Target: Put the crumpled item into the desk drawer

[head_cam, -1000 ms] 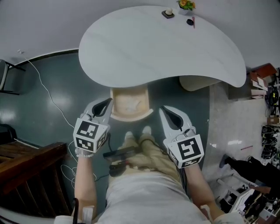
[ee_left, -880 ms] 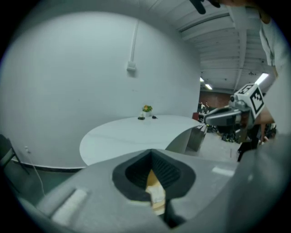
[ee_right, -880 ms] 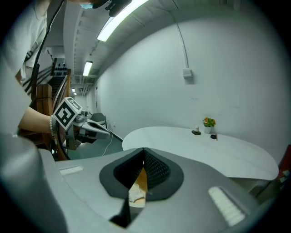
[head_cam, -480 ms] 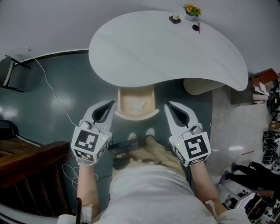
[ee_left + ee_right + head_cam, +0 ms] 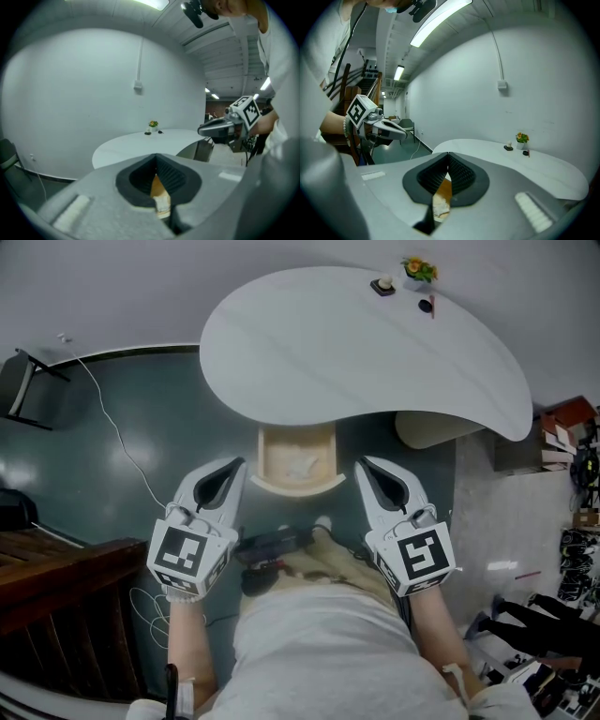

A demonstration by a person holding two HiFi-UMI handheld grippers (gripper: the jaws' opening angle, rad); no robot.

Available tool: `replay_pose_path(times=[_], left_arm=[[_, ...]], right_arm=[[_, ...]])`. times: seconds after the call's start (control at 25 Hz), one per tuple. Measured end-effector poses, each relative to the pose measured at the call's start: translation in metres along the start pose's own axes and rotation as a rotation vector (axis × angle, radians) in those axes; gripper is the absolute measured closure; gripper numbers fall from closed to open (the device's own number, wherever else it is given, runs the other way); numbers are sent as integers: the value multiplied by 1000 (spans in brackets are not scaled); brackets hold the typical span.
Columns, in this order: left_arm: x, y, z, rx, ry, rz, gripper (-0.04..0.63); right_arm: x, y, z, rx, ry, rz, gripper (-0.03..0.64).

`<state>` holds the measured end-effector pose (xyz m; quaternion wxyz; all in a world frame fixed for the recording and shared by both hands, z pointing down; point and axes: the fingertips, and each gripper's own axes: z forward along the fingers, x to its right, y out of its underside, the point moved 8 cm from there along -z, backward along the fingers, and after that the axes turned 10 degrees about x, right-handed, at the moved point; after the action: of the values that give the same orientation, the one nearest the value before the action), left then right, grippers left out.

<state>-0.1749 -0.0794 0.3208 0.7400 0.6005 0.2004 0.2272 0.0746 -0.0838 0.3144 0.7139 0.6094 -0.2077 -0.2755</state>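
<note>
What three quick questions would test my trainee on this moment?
1. Short answer: is the drawer under the table open or closed?
2. Fill in: the left gripper and the right gripper both have their jaws ___.
3. True or false: the crumpled item is held by the right gripper.

Key
1. Open.
2. Shut, with nothing between them.
3. False. The crumpled item lies in the drawer.
</note>
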Motion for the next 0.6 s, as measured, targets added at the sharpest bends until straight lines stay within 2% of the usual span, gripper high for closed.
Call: replay_pose_path(times=[0.6], left_arm=[[-1,-3,4,23,16,-1,598]], right_arm=[[-3,-4,8,-2,-6,-12,612]])
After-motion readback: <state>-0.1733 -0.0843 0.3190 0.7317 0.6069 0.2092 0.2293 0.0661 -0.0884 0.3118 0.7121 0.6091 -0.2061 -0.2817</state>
